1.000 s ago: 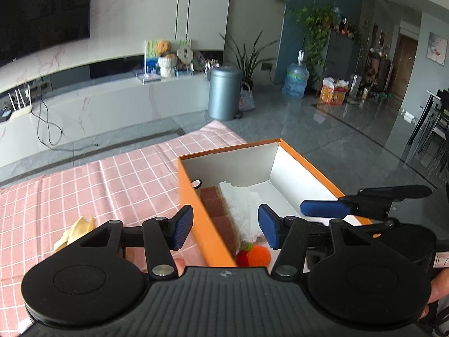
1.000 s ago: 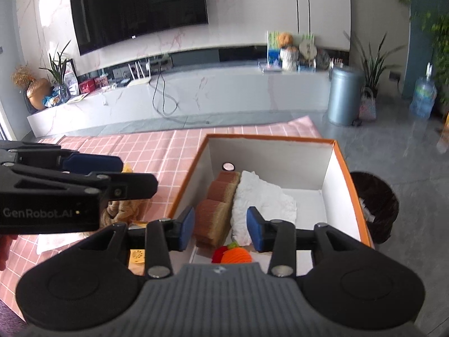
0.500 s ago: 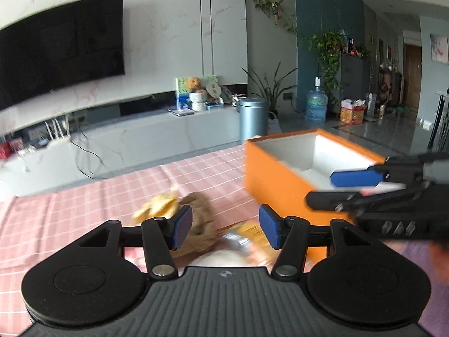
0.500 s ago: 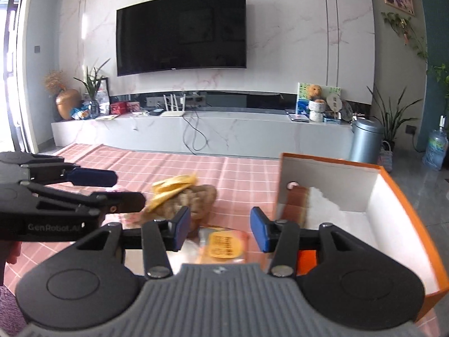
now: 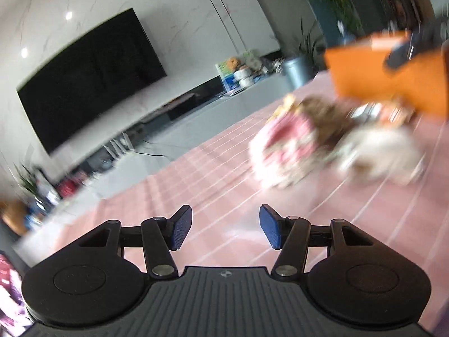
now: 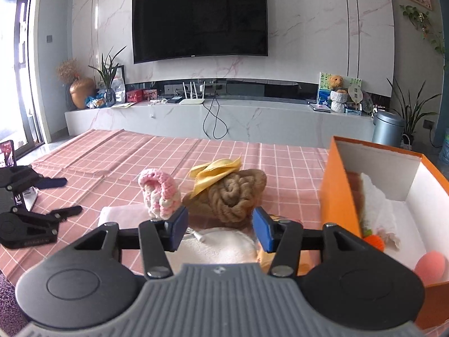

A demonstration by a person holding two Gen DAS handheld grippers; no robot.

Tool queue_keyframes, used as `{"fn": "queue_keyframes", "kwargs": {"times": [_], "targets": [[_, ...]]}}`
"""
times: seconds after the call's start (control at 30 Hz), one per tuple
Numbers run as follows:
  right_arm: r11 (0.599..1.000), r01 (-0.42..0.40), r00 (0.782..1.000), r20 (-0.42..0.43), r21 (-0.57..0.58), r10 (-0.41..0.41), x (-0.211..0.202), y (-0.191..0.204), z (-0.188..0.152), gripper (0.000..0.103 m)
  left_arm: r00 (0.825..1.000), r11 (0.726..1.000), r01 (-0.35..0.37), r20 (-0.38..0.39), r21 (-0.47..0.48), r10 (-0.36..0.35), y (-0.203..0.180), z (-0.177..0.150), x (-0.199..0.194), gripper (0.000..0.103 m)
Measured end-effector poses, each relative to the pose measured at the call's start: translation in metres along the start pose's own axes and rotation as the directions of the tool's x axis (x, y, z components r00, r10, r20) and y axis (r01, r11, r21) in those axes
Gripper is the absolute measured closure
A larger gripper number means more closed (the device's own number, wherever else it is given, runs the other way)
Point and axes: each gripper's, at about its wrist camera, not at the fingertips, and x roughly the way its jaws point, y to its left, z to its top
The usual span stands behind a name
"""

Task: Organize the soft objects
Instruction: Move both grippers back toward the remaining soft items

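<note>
Soft things lie in a pile on the pink checked cloth: a pink-and-white knitted piece (image 6: 158, 193), a coiled brown rope (image 6: 235, 193) with a yellow cloth (image 6: 216, 171) on it, and a white fluffy pad (image 6: 221, 244). My right gripper (image 6: 220, 229) hovers over the white pad. Its jaws are opening and the pads press on nothing. The orange box (image 6: 336, 196) at right holds a white towel (image 6: 376, 205). My left gripper (image 5: 226, 230) is open and empty, low over bare cloth left of the blurred pile (image 5: 283, 151). In the right wrist view the left gripper (image 6: 64, 196) sits at the far left.
The box also holds a small orange ball (image 6: 374, 240) and a pink sponge (image 6: 429, 264). A white sheet (image 6: 120, 213) lies under the pile. A phone on a stand (image 6: 7, 154) is at the table's left edge. Beyond the table are a low cabinet and a TV.
Both grippers have swung left from over the orange box to the pile on the cloth. The left one went further left, dropped lower and rolled. The right jaws have widened a little.
</note>
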Motion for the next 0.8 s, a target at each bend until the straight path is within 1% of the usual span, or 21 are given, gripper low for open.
{"fn": "queue_keyframes", "kwargs": {"times": [0.1,0.17,0.27,0.33,0.4,0.47,0.53,0.6,0.67,0.7,0.8], "targets": [[1.0,0.012,1.0,-0.023,0.001,-0.012,0.006,0.005,0.0,0.051,0.996,0.995,-0.09,-0.018,0.036,0.09,0.018,-0.021,0.01,0.037],[1.0,0.021,0.999,-0.034,-0.005,-0.021,0.01,0.008,0.001,0.051,0.989,0.988,-0.144,-0.01,0.049,0.145,0.028,-0.03,0.013,0.037],[0.999,0.031,0.999,-0.043,-0.025,-0.032,0.015,0.013,0.002,0.051,0.97,0.963,-0.243,0.014,0.119,0.243,0.033,-0.041,0.012,0.037],[0.999,0.035,0.998,-0.049,-0.035,-0.036,0.019,0.018,0.003,0.051,0.956,0.947,-0.292,0.026,0.134,0.291,0.036,-0.045,0.009,0.037],[0.999,0.033,0.998,-0.054,-0.038,-0.035,0.022,0.021,0.004,0.05,0.945,0.934,-0.326,0.039,0.144,0.323,0.037,-0.05,0.004,0.037],[0.999,0.032,0.998,-0.062,-0.034,-0.034,0.024,0.023,0.004,0.05,0.938,0.923,-0.346,0.041,0.167,0.344,0.042,-0.057,0.006,0.037],[0.999,0.03,0.997,-0.07,-0.034,-0.032,0.028,0.025,0.003,0.05,0.939,0.925,-0.342,0.039,0.167,0.341,0.046,-0.062,0.006,0.037],[0.998,0.035,0.996,-0.076,-0.048,-0.039,0.03,0.028,0.002,0.05,0.939,0.922,-0.345,0.067,0.176,0.339,0.042,-0.06,0.001,0.037],[0.997,0.043,0.996,-0.08,-0.06,-0.047,0.03,0.03,0.0,0.05,0.942,0.923,-0.334,0.101,0.192,0.32,0.04,-0.057,-0.002,0.037],[0.997,0.047,0.995,-0.082,-0.064,-0.053,0.031,0.03,-0.001,0.05,0.941,0.923,-0.335,0.119,0.19,0.318,0.039,-0.055,-0.004,0.036],[0.995,0.061,0.993,-0.093,-0.077,-0.069,0.034,0.031,-0.002,0.049,0.948,0.94,-0.306,0.136,0.152,0.287,0.042,-0.046,-0.008,0.036]]}}
